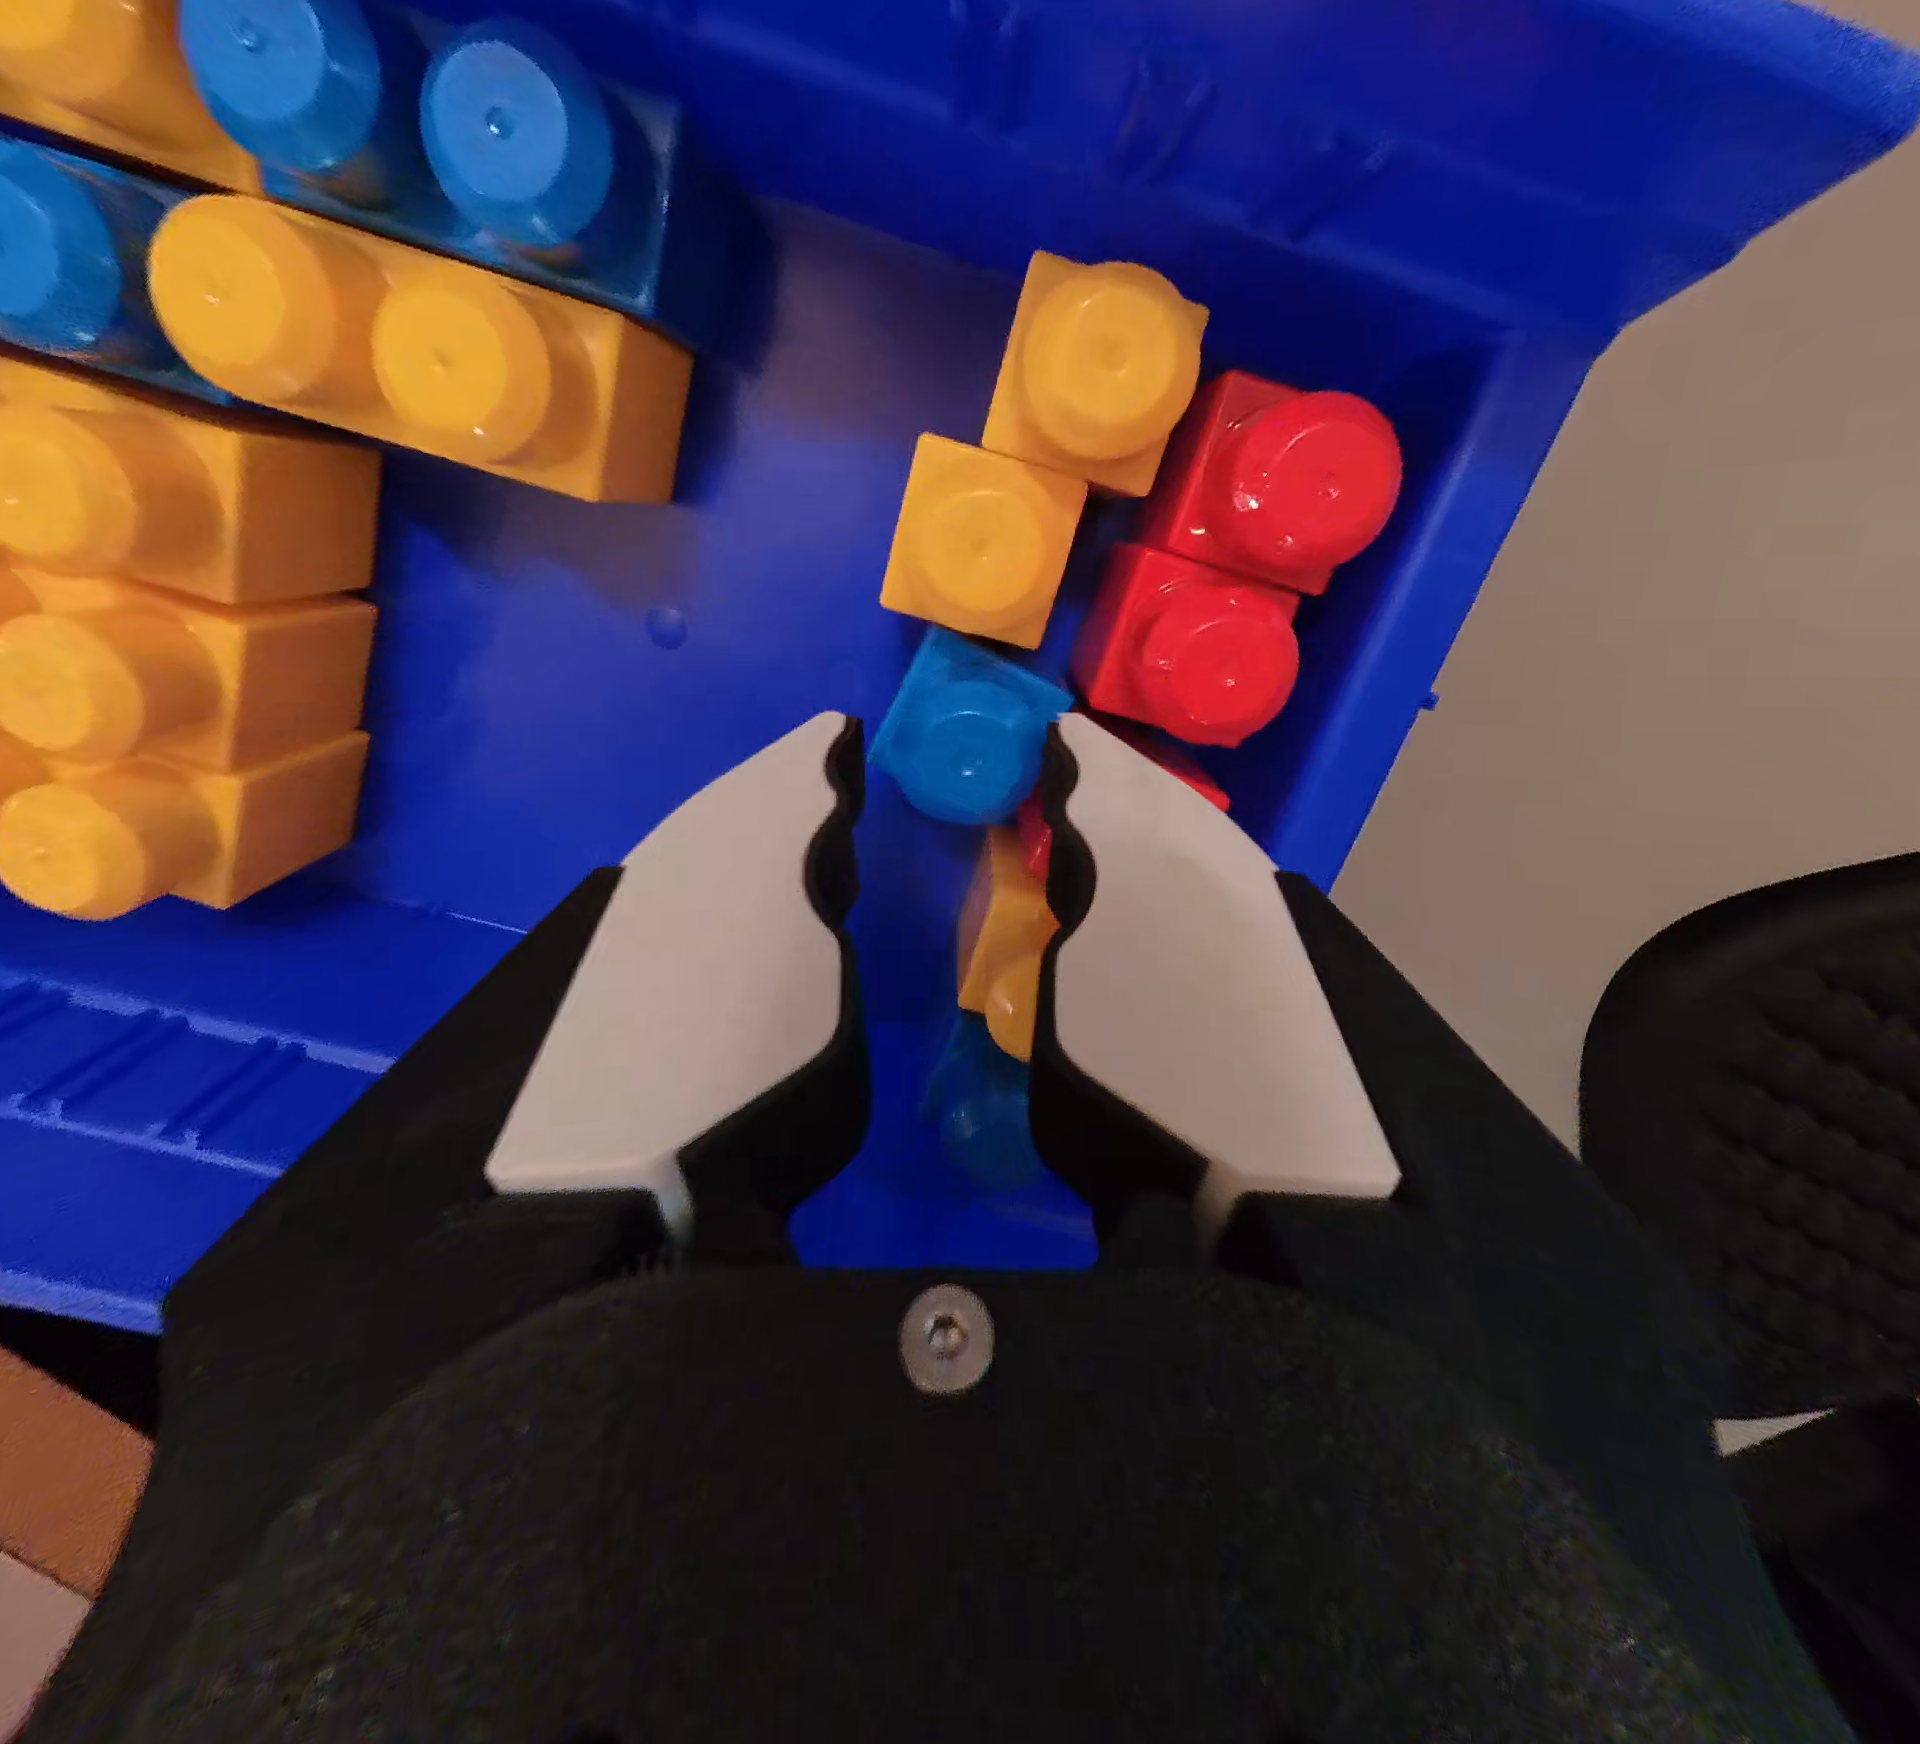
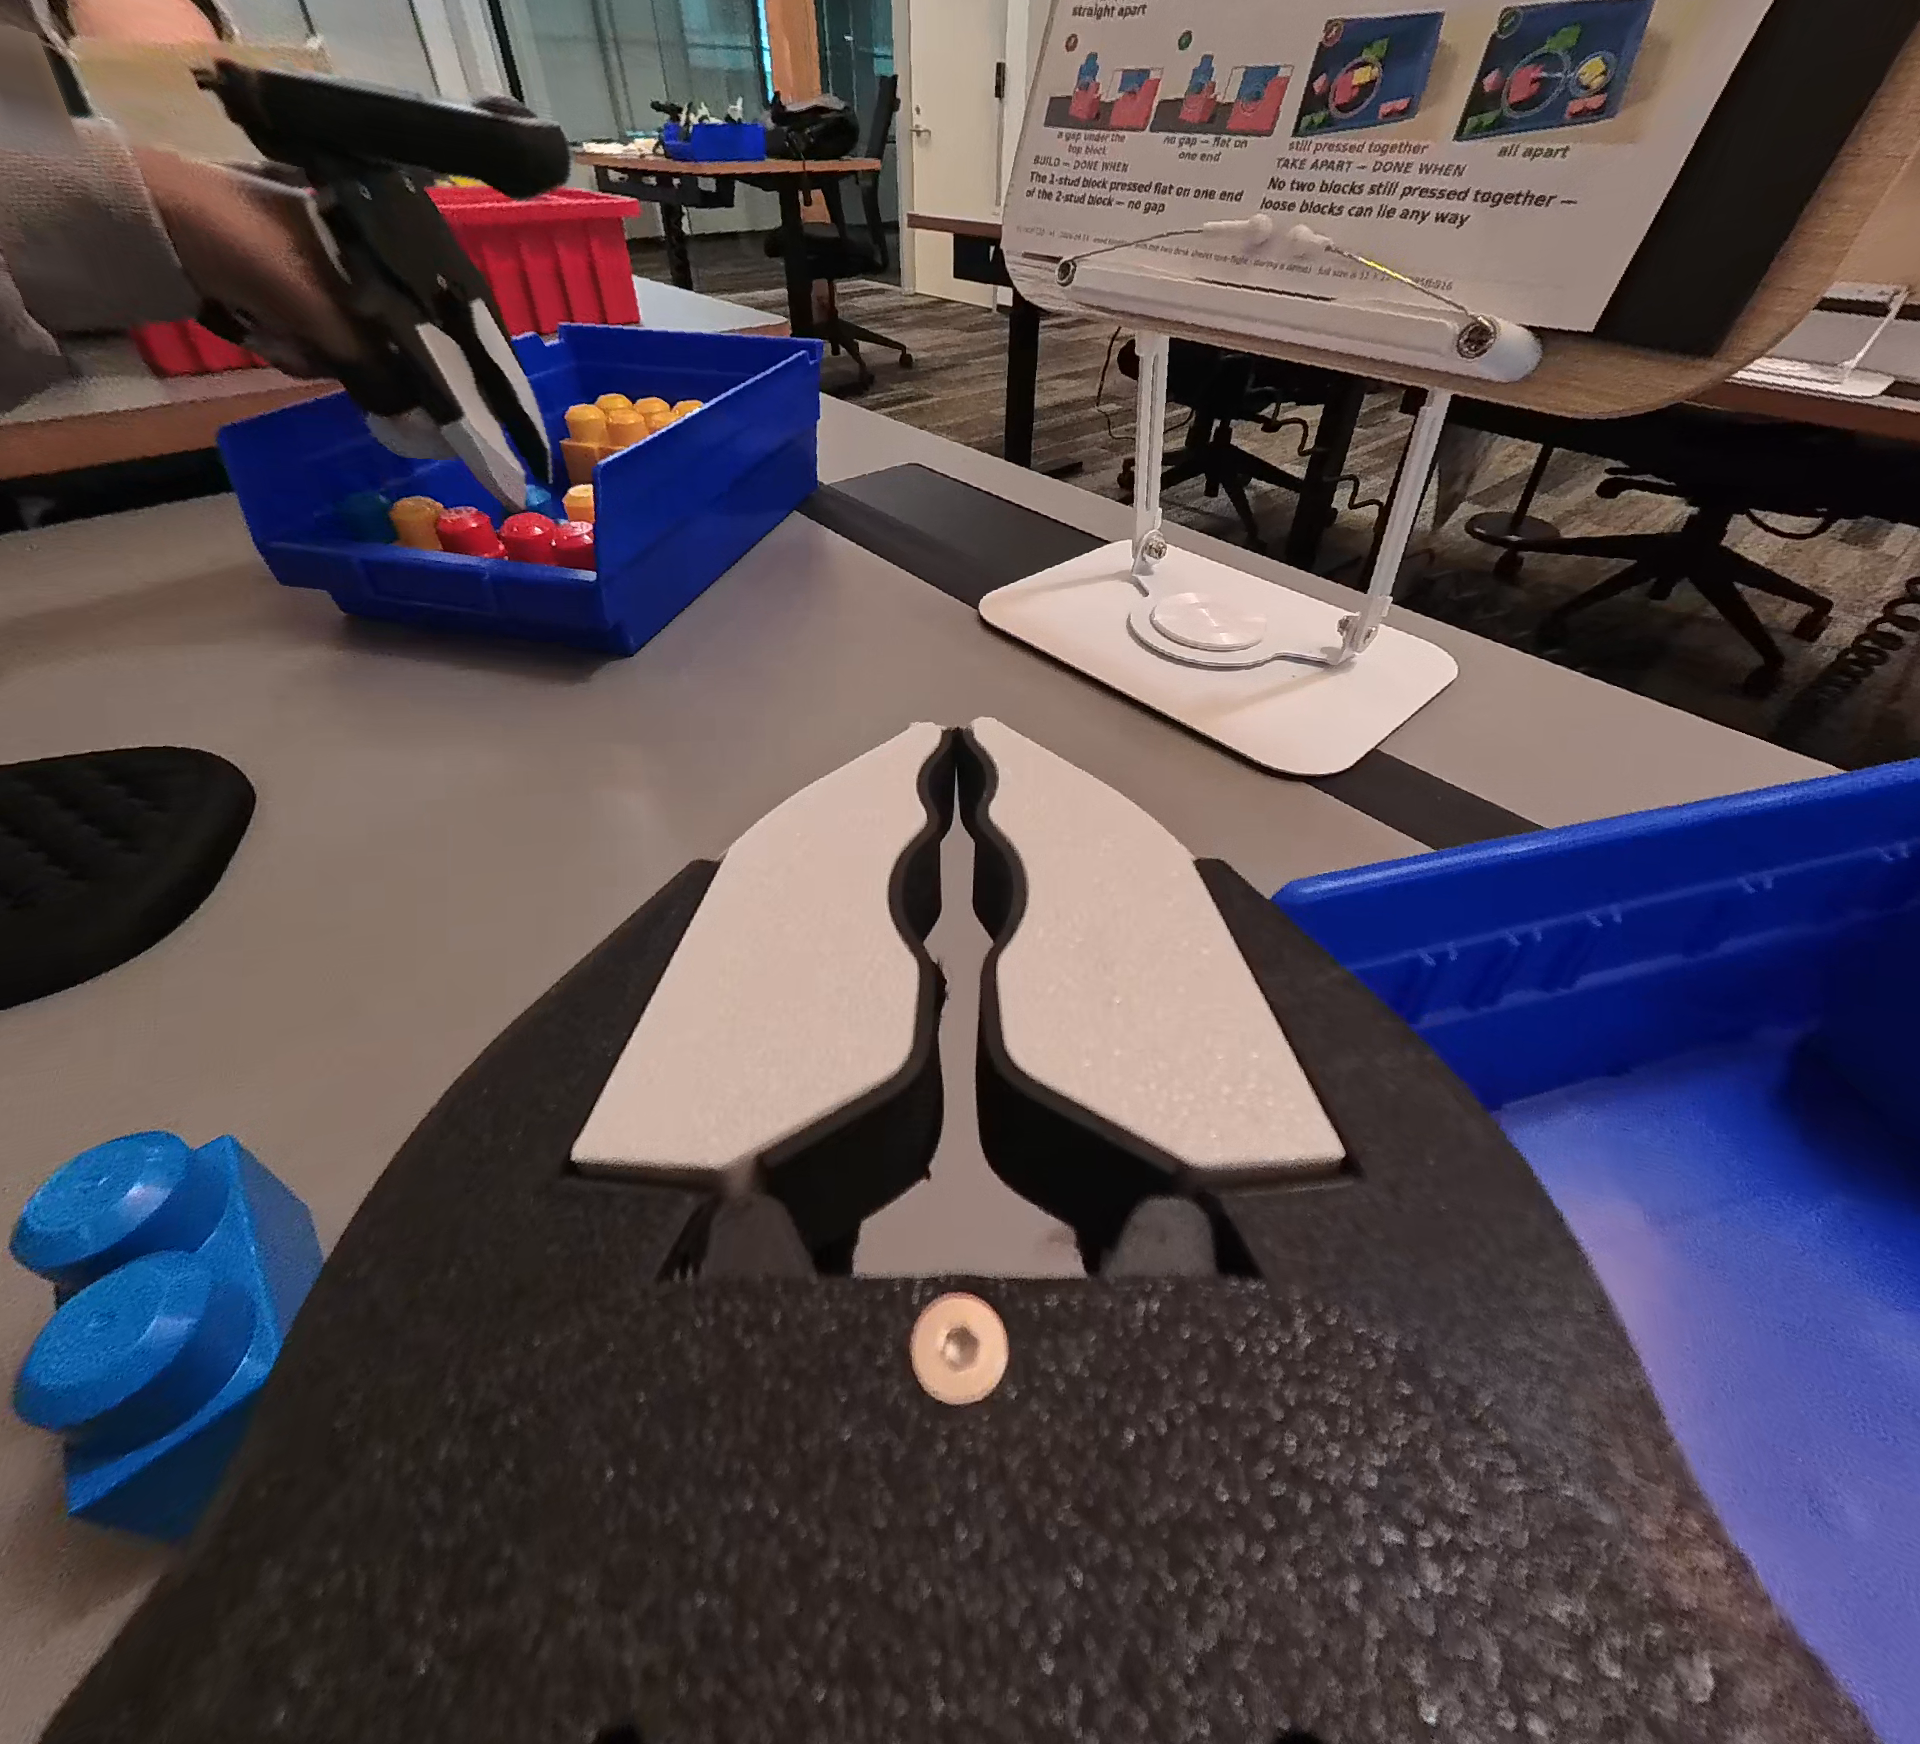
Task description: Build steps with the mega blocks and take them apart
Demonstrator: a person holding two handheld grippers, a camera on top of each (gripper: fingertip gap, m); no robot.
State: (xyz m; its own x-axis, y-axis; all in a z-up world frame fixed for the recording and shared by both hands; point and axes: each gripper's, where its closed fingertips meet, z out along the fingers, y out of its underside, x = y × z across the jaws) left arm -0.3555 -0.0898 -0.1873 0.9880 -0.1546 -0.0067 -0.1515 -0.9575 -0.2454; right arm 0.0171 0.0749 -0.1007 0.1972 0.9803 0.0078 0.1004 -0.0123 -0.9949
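Left gripper (image 1: pixel 954 738): jaws parted over one-stud blue block (image 1: pixel 961 744) in supply bin (image 1: pixel 1143 84), poised to pick | Right gripper (image 2: pixel 956 738): clenched empty, waiting beside two-stud blue block (image 2: pixel 156 1320) on table (image 2: pixel 520 759), likely the base

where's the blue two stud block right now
In the right wrist view, the blue two-stud block sits on the grey table, lower left beside the right claw.

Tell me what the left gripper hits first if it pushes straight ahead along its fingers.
Most likely the small blue one-stud block: it sits right at the tips of the open left gripper, inside the blue bin. Whether the fingers already touch it is unclear.
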